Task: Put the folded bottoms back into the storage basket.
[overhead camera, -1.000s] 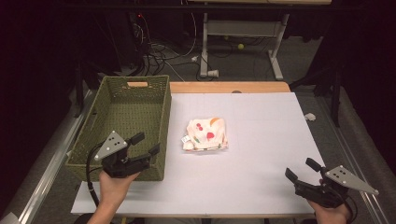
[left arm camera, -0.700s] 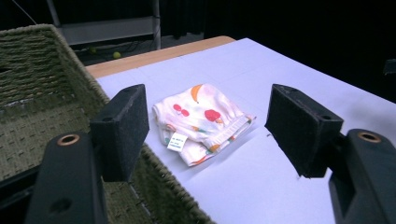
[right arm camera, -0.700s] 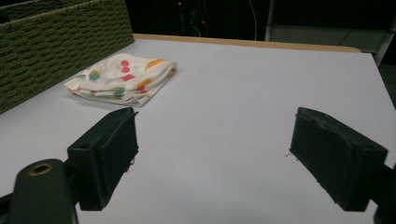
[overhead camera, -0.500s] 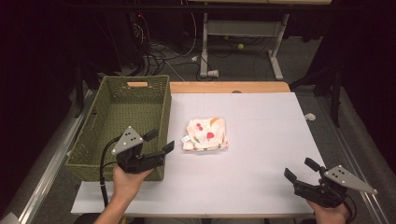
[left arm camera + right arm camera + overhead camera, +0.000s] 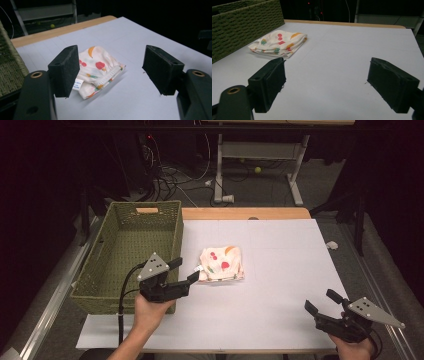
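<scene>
Looking down in the high view, the folded fruit-print cloth (image 5: 221, 263) lies on the white table (image 5: 280, 270) near its left edge, just beside the green wicker basket (image 5: 131, 251). The left gripper (image 5: 186, 271), jaws apart, has advanced from over the basket's near corner to the cloth's left side; the right gripper (image 5: 322, 302) stays open at the near right corner. In the left gripper view, the cloth (image 5: 98, 70) sits between the spread jaws. In the right gripper view, cloth (image 5: 278, 43) and basket (image 5: 242, 23) lie well ahead, nothing between.

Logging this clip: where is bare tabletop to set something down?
Free: the white sheet between the folded cloth and the right gripper, plus the far right corner. Crowded: the strip by the green basket, where the left gripper nears the cloth.
</scene>
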Demonstrator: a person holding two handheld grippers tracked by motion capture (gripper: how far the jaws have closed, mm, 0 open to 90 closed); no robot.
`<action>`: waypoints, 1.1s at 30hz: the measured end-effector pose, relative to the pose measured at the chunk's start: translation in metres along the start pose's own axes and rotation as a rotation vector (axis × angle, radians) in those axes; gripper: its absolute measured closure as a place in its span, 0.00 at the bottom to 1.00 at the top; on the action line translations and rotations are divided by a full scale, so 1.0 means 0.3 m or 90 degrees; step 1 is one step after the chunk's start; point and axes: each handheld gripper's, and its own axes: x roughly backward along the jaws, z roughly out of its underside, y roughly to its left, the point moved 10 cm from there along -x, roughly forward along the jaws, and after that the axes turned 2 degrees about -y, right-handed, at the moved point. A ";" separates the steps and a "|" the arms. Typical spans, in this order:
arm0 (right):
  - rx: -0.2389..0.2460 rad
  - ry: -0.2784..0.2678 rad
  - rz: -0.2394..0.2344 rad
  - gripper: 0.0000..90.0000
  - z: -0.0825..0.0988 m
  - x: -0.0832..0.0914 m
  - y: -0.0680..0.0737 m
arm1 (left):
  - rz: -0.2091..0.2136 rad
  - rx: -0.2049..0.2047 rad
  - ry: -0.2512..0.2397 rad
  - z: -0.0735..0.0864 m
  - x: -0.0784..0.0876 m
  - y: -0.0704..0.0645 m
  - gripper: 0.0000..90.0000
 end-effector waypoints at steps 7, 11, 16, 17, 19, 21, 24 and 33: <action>-0.004 0.002 -0.005 0.17 0.001 -0.004 0.001 | 0.010 -0.007 0.000 -0.022 -0.033 -0.035 0.31; -0.002 0.000 -0.005 0.17 0.000 -0.003 0.002 | 0.010 -0.011 0.000 -0.038 -0.060 -0.045 0.31; 0.000 0.000 -0.005 0.17 0.001 -0.003 0.002 | 0.011 -0.009 0.007 -0.046 -0.099 -0.046 0.31; 0.000 0.001 -0.005 0.17 0.001 -0.002 0.002 | 0.010 -0.010 0.008 -0.047 -0.105 -0.045 0.31; 0.000 0.001 -0.005 0.17 0.000 -0.003 0.002 | 0.010 -0.011 0.014 -0.050 -0.121 -0.043 0.31; 0.000 0.002 -0.004 0.17 0.001 -0.003 0.001 | 0.012 -0.007 0.021 -0.054 -0.135 -0.043 0.31; -0.001 0.002 -0.004 0.17 0.001 -0.003 0.001 | 0.008 -0.008 0.029 -0.061 -0.157 -0.042 0.31; -0.001 0.004 -0.005 0.17 0.003 -0.005 0.002 | -0.019 -0.023 0.078 -0.042 -0.223 -0.020 0.31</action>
